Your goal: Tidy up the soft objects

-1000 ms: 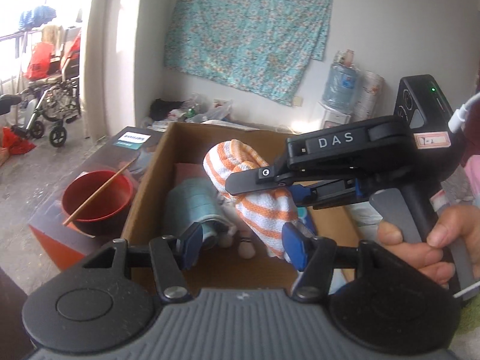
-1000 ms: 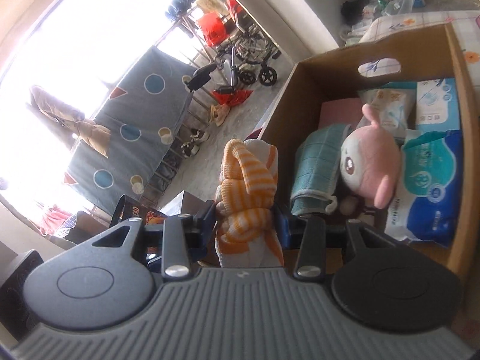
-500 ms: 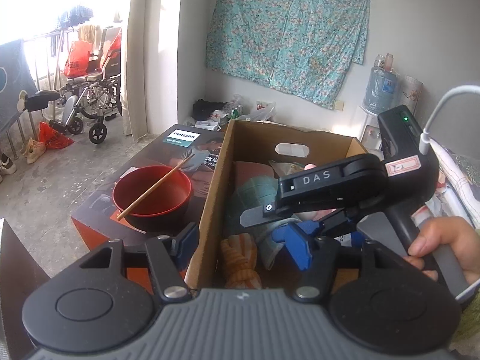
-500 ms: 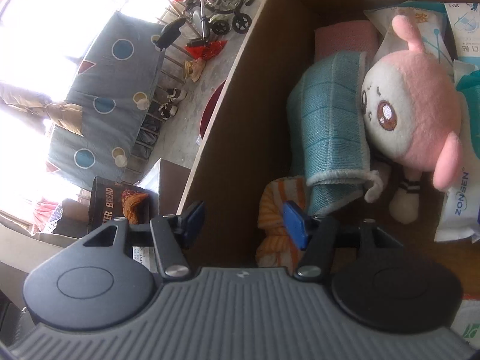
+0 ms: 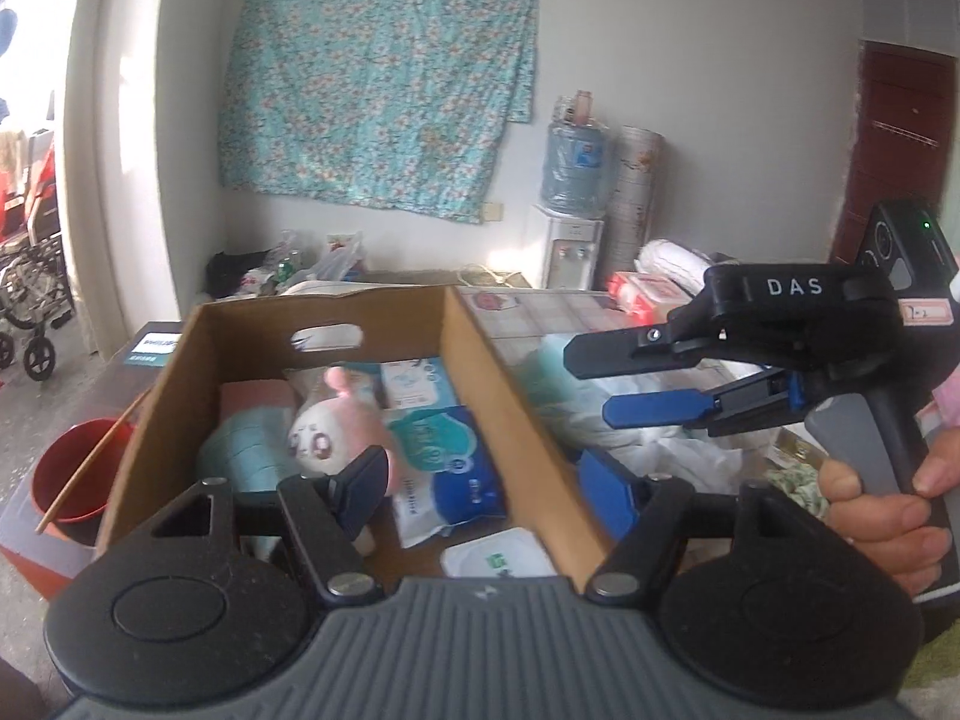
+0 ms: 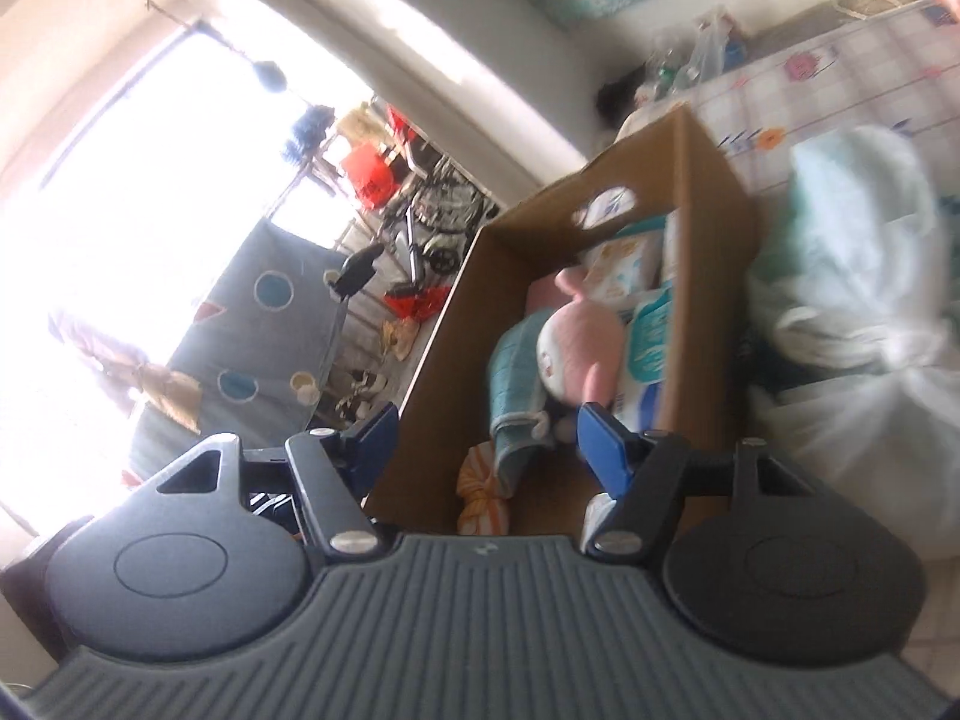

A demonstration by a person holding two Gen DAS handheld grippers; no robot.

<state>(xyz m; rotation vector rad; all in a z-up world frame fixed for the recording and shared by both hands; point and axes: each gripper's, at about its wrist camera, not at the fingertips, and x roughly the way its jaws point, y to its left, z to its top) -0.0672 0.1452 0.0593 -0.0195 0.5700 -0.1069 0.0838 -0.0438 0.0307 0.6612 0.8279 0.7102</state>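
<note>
- My left tool point(image 5: 480, 489) hangs over the cardboard box point(image 5: 510, 396), its jaws opening with nothing gripped between them.
- My right tool point(image 6: 489, 444) is released too, jaws opening and empty, astride the box's left wall.
- The orange striped sock point(image 6: 483, 495) lies at the box's near left corner, just against the teal towel point(image 6: 510, 384).
- The pink plush toy point(image 5: 336, 426) lies mid-box, beside the blue wipes packs point(image 5: 450, 450) along the right wall.
- White plastic bags point(image 6: 852, 324) sit outside the box's right wall.
</note>
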